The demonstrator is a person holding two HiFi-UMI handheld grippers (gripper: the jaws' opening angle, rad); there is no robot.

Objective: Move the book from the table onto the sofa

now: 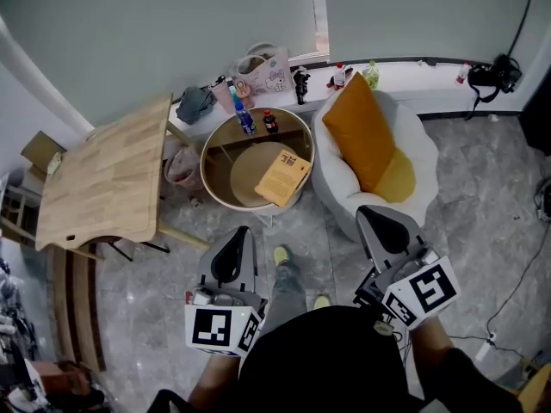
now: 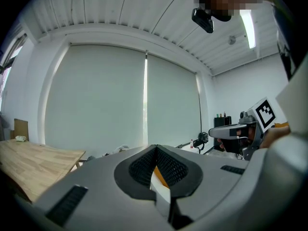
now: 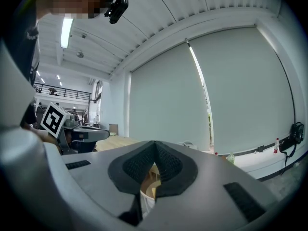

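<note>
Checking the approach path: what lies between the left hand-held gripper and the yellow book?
Head view: only grey marble floor and the round wooden table, at its pale rim, separate the left hand-held gripper from the flat yellow book.

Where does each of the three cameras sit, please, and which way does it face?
Head view: on the person's head, looking steeply down at the yellow book on the round wooden table beside the white sofa; left tongs, right tongs, legs show.
Left gripper view: rides the left tongs, looking along shut jaws toward grey roller blinds.
Right gripper view: rides the right tongs, facing likewise.
Shared: both gripper views show the blinds and the other tongs.
</note>
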